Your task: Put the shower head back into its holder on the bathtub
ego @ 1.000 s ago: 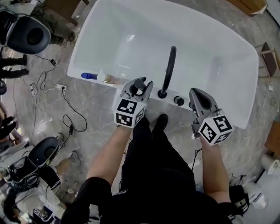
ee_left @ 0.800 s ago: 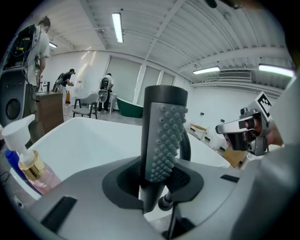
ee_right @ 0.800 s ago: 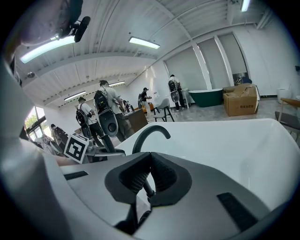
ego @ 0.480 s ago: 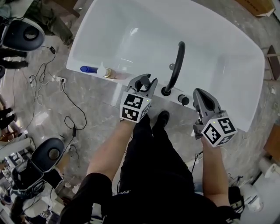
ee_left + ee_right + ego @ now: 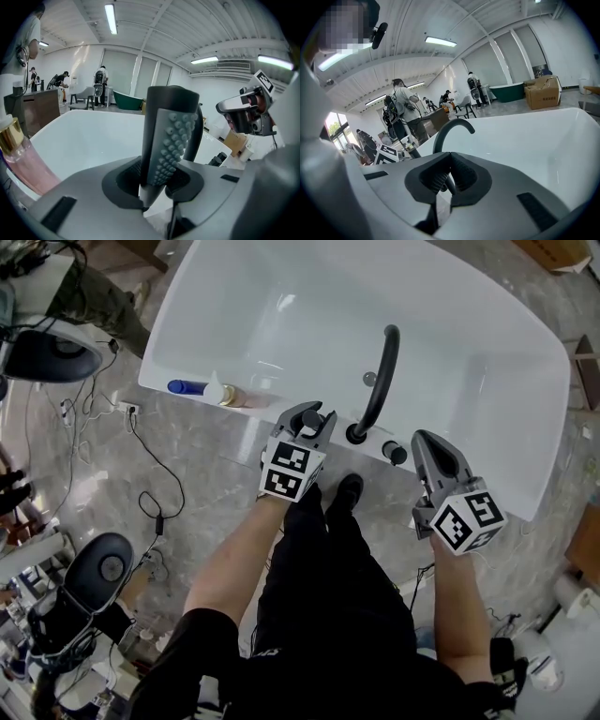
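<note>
two hand-held grippers hang over the near rim of a white bathtub (image 5: 487, 352) as a person stands against it. the left gripper (image 5: 303, 420) pinches the shower head (image 5: 169, 140) upright by its lower end, grey nubbed spray face showing. its jaws have just eased a little wider with the head between them. it sits just left of the base of the black arched faucet spout (image 5: 379, 381). a black knob (image 5: 395, 453) stands on the rim between the two tools. the right gripper (image 5: 428, 441), jaws pressed together on nothing, hovers just right of that knob. a blue container (image 5: 185, 387) and a pump bottle (image 5: 228, 397) rest on the rim well to the left. the holder cannot be made out in any view and is presumably hidden under the left gripper. the likely danger lies in that loosening pinch. if the jaws part before the handle is seated, the top-heavy head could tip and clatter into the tub or strike the spout beside it. with the socket out of sight, a slightly tilted approach could also catch the handle on the holder's edge and leave it perched, not seated.
</note>
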`<state>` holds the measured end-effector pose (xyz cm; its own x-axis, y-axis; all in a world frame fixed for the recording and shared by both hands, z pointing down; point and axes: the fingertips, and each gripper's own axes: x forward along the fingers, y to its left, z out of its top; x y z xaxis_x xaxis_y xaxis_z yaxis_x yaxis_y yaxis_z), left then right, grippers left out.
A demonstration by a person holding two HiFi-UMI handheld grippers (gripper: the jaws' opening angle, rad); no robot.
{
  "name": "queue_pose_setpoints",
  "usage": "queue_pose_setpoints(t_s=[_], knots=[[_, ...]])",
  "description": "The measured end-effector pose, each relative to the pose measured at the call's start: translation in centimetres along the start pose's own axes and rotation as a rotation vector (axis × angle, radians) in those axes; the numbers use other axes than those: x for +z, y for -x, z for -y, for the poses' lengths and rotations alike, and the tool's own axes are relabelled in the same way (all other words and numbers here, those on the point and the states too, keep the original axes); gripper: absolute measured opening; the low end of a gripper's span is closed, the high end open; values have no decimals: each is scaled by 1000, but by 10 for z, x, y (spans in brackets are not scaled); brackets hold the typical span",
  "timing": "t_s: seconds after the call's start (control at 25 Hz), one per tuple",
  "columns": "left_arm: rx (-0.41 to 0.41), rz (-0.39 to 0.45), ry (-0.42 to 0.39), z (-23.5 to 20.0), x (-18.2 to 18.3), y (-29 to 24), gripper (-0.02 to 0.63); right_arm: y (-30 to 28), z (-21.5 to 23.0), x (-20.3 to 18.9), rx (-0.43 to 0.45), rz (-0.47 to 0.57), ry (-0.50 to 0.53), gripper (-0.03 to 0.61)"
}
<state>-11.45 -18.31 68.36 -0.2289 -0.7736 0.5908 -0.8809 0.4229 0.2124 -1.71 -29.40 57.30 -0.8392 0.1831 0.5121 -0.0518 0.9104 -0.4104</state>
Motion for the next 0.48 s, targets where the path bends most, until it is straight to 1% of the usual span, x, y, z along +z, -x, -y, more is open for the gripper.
queue_pose_setpoints(t_s=[0.48], knots=[[-11,-57,-55,4,-16,-16,126,-2,0,-4,-5,-12,-1,14]])
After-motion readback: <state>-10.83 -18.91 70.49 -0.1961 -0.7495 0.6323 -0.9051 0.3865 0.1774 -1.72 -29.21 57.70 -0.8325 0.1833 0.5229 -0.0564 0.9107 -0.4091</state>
